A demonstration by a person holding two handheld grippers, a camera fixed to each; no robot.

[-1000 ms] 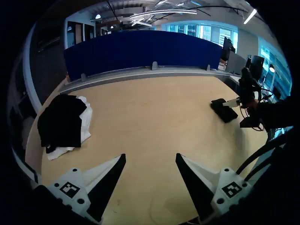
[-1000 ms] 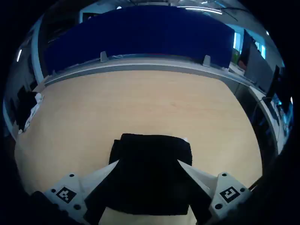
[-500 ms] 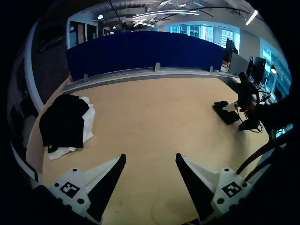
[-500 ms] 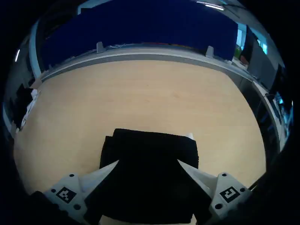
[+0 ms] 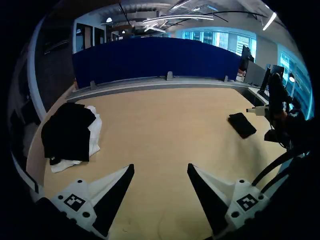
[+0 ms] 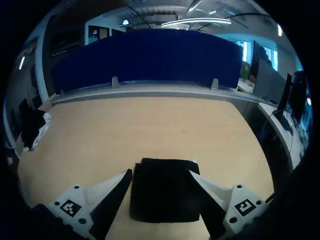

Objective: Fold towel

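A folded black towel [image 6: 164,190] lies flat on the wooden table [image 6: 140,128], below and between the spread fingers of my right gripper [image 6: 160,172], which is open and holds nothing. In the left gripper view the same folded towel [image 5: 242,125] lies near the table's right edge. The right gripper [image 5: 260,110] hovers just beyond it, held by a dark-sleeved arm. My left gripper [image 5: 160,166] stands open over bare wood with nothing between its fingers. A heap of black and white towels [image 5: 70,134] sits at the far left, also seen as a small pile [image 6: 34,130].
A blue partition [image 5: 156,56] on a grey rail [image 5: 160,84] closes off the table's far side. Monitors and cables [image 5: 276,84] stand past the right edge. Bare wood [image 5: 168,120] stretches between the heap and the folded towel.
The right gripper has lifted up and back from the folded black towel, which stays flat on the table. The left gripper has hardly moved.
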